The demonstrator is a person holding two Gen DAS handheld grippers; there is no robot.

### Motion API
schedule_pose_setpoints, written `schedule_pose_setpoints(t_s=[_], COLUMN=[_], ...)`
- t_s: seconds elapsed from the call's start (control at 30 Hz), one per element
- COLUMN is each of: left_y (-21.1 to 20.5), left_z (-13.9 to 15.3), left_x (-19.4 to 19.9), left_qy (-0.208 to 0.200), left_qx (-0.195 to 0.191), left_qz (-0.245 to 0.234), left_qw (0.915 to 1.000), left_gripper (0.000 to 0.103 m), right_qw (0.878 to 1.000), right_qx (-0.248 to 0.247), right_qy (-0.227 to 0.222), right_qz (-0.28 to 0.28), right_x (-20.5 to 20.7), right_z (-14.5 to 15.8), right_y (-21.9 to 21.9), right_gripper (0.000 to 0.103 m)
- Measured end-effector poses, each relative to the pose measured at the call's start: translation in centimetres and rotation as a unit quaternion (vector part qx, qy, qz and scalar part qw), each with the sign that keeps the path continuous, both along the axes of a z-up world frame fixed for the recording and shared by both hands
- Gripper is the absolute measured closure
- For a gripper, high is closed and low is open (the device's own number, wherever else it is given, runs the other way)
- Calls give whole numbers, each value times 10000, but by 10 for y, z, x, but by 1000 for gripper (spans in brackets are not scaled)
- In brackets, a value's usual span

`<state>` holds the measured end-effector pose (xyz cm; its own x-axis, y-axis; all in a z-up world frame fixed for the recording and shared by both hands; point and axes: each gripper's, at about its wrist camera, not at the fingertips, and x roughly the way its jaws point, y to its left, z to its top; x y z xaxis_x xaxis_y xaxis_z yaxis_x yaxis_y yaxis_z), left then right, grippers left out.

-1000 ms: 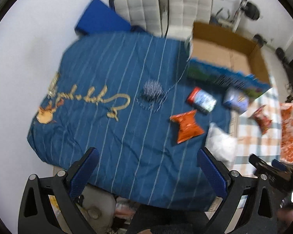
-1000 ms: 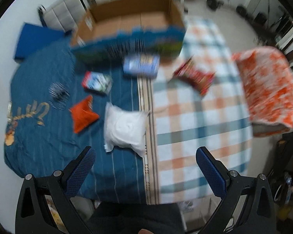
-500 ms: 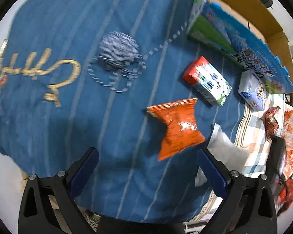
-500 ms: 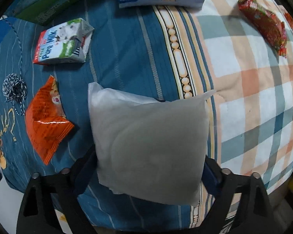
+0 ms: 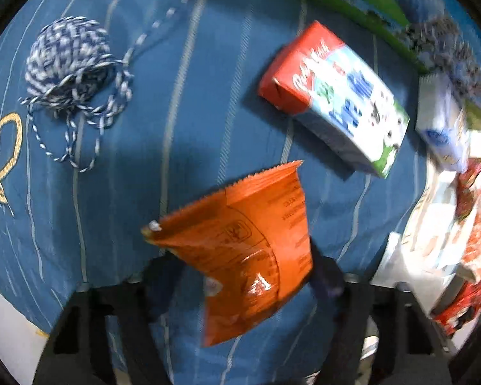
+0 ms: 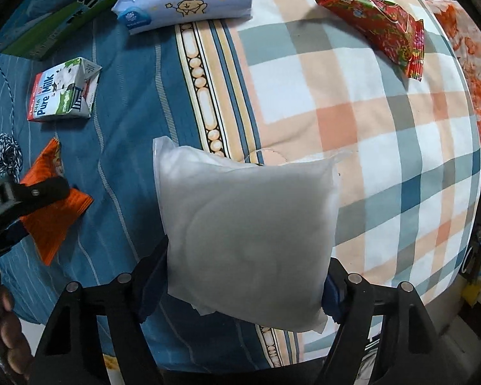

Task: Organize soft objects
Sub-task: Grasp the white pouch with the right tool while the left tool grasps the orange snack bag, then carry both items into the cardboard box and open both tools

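Since a second ago both grippers have dropped from above the bed: left gripper [image 5: 240, 276] closing around the orange snack bag [image 5: 240, 250] on the blue cover [image 5: 192, 128], right gripper [image 6: 243, 276] closing around the white pouch [image 6: 243, 224]; pickup likely next.

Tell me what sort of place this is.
Probably a bedroom at home: the things lie on a bed, on a blue striped quilt beside a plaid sheet, with a milk carton and snack packs around.
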<state>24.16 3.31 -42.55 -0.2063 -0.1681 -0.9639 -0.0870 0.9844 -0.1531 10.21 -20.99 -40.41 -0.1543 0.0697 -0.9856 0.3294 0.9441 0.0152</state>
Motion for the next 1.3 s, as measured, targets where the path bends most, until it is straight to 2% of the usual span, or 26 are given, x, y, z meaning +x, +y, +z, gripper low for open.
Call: schedule_pose_setpoints(t_s=[0.07, 0.17, 0.3, 0.37, 0.43, 0.6, 0.87, 0.93, 1.03, 1.13, 1.2, 1.3], left_y=[-7, -18, -27, -37, -44, -65, -79, -79, -87, -83, -69, -75], left_z=[-2, 3, 13, 18, 27, 65, 135, 156, 170, 193, 199, 220], left_x=[-2, -4, -7, -17, -22, -41, -55, -59, -54, -58, -57, -60], left_qy=[-24, -292, -498, -655, -763, -1192, -1676, -1823, -2004, -2235, -2375, -2587], left_qx=[168, 444, 557, 761, 826, 947, 812, 776, 712, 559, 502, 381], left_qz=[-162, -338, -393, -517, -541, -703, -723, -736, -729, -708, -724, -753], left_qw=[9997, 9980, 9964, 9936, 9922, 9858, 9798, 9774, 9744, 9705, 9674, 9623], left_gripper=[52, 56, 57, 58, 58, 58, 58, 58, 58, 58, 58, 58], right_qw=[10000, 10000, 9998, 9995, 9988, 9976, 9948, 9935, 9916, 9887, 9855, 9814], right_qx=[-26, -20, 45, 55, 39, 43, 159, 182, 200, 230, 222, 230], right_qy=[10, 25, 22, 26, -10, -207, -562, -719, -910, -1177, -1407, -1656], right_qz=[17, 69, 182, 313, 494, 654, 830, 868, 899, 904, 923, 939], right_x=[-2, -1, -1, 23, 23, 32, 29, 27, 31, 38, 36, 34], right_z=[-3, -7, -8, -1, 3, 20, 51, 69, 98, 133, 158, 184], right_y=[2, 3, 7, 0, 3, 6, 3, -1, -9, -21, -23, -22], right_gripper=[23, 23, 25, 28, 31, 33, 34, 34, 34, 34, 34, 34])
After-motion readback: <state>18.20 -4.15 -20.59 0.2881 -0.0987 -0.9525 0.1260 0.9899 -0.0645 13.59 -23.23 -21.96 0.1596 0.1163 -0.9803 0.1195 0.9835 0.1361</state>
